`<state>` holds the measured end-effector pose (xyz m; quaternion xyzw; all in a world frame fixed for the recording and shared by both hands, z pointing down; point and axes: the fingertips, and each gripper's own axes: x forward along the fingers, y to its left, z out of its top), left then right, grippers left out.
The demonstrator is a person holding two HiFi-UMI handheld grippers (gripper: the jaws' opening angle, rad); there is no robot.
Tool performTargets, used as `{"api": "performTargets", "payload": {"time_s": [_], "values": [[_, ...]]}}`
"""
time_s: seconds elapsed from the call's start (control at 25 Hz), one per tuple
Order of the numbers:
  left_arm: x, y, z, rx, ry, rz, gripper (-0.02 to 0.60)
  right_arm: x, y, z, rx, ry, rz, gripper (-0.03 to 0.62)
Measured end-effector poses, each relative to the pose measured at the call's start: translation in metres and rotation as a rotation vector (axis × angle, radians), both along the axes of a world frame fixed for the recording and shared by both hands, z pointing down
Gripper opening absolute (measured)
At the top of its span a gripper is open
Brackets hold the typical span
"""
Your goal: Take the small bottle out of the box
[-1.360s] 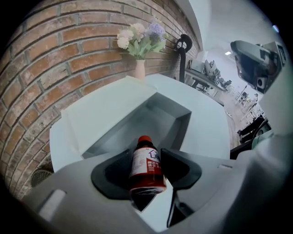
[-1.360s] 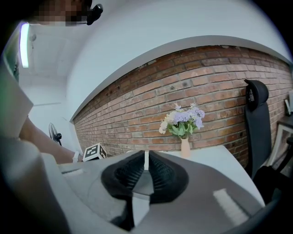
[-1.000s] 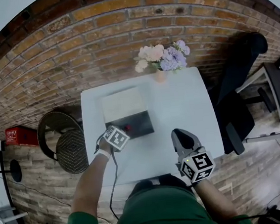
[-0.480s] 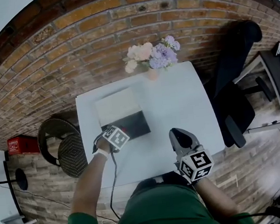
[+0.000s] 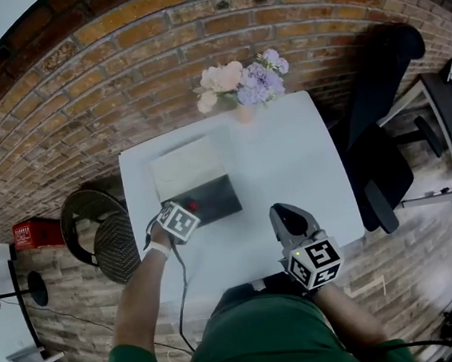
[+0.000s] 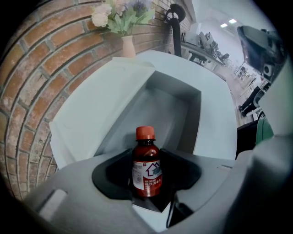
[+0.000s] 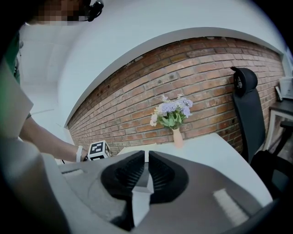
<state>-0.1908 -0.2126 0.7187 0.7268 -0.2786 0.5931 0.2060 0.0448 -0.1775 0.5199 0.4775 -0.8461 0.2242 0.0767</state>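
1. Surface [image 5: 289, 169]: white, set against a brick wall. A vase of flowers [image 5: 236, 87] stands at its far edge, well apart from the work.
2. Box [image 5: 216, 200]: on the left half of the surface, dark inside. Its pale lid [image 5: 180, 163] is folded back toward the wall, so the opening is free.
3. Right claw [image 5: 288, 219]: held above the near edge of the surface, well apart from the box. In the right gripper view its jaws are pressed together on nothing.
4. Left claw [image 5: 188, 214]: at the near left corner of the box. In the left gripper view its jaws pinch the small bottle by the body.
5. Small bottle [image 6: 147, 167]: brown, labelled, with a red cap [image 6: 145, 132]. It is upright in the left claw, with the open box interior showing behind it. Whether its base has cleared the box wall cannot be told.
6. Step in hand, as judged: the extraction itself, with the grasp made and the carry-out not finished.
7. Next move, as judged: lift straight up until the base clears the near wall, then bring the bottle over bare surface. Keep it upright and the pinch firm; the right claw is not needed.
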Motion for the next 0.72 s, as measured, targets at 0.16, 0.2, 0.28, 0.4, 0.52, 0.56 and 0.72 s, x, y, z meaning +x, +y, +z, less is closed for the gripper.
{"api": "performTargets", "payload": {"time_s": [0.16,0.2,0.28,0.4,0.52,0.56,0.72], "values": [[0.004,-0.003,-0.013,0.066,0.080,-0.033,0.201,0.004,-0.003,0.003,-0.010,-0.007,0.007,0.028],[0.005,-0.004,-0.016,0.087,0.092,-0.033,0.201,0.004,-0.003,0.003,-0.010,-0.008,0.006,0.028],[0.008,-0.005,-0.023,0.131,0.112,-0.029,0.201,0.001,-0.005,0.002,-0.009,-0.008,-0.002,0.028],[0.013,-0.005,-0.034,0.186,0.155,-0.046,0.201,-0.003,-0.006,0.001,-0.005,-0.009,-0.015,0.028],[0.015,-0.006,-0.044,0.236,0.189,-0.071,0.201,-0.006,-0.007,-0.001,-0.002,-0.009,-0.027,0.028],[0.015,-0.007,-0.048,0.256,0.200,-0.078,0.201,-0.007,-0.007,-0.002,0.000,-0.009,-0.030,0.028],[0.014,-0.008,-0.063,0.320,0.242,-0.115,0.201,-0.011,-0.007,-0.005,0.007,-0.007,-0.043,0.028]]}}
